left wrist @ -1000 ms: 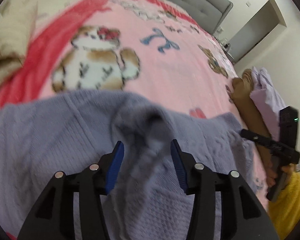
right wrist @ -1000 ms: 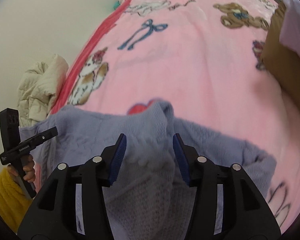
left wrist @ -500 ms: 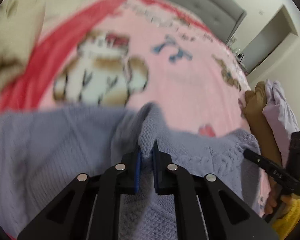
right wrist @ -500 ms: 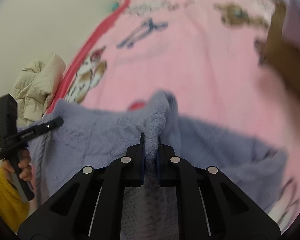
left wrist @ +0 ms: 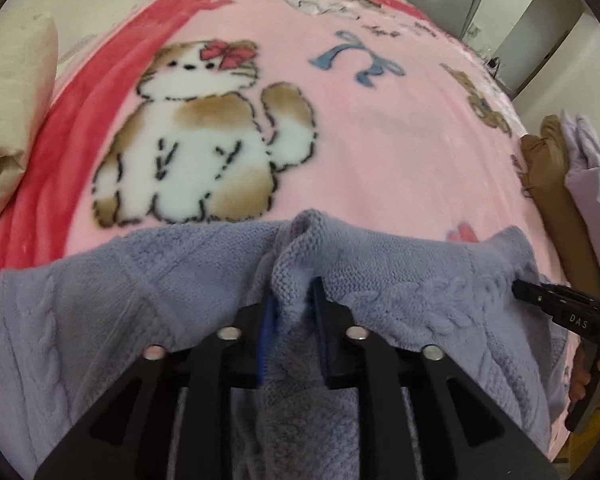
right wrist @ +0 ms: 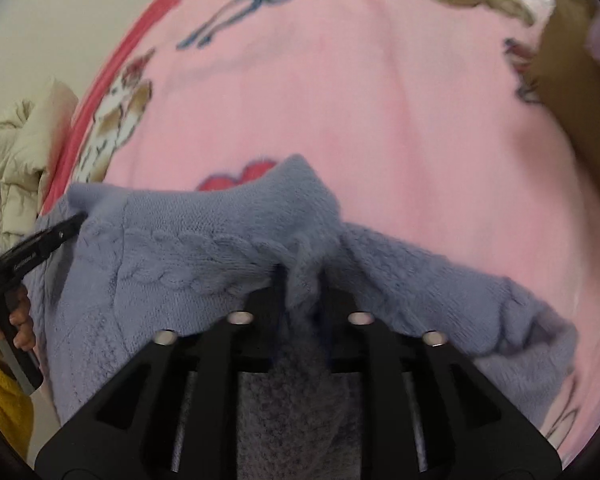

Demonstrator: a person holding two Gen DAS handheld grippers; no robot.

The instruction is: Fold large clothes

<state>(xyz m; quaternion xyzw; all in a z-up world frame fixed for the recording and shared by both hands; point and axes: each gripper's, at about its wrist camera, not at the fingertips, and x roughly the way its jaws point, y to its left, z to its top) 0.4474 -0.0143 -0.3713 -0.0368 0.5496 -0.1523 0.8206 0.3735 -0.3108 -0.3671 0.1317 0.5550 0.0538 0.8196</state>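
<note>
On your right tool (left wrist: 540, 304), seen from the left wrist camera, the letters "DAS" are printed in white along the black arm; the matching print on your left tool (right wrist: 66, 229) in the right wrist view is too blurred to read. Faint lettering runs across the far end of the pink blanket (left wrist: 380, 152), but it is too small and distorted to make out.

Your left tool's jaws are opening, narrow, with a raised ridge of the lavender knit sweater (left wrist: 140, 300) standing between its fingers (left wrist: 318, 300); whether the pads are pressing the knit is hard to tell from here. Your right tool's jaws are likewise opening and narrow, with a fold of the same sweater bunched between them; that view is soft with blur, and the pad faces are mostly buried in the knit.

The sweater lies spread across the near edge of the bed, on the blanket, its far hem just below the printed cat (left wrist: 196, 140). Its near part is cut off behind the tool bodies in both views.

A cream padded jacket (right wrist: 24, 148) sits at the left edge, partly out of frame. A tan garment (left wrist: 556, 192) and a pale lilac cloth (left wrist: 592, 168) lie at the right edge, also cut off. Your yellow sleeve (right wrist: 0, 400) shows only at the corner.
</note>
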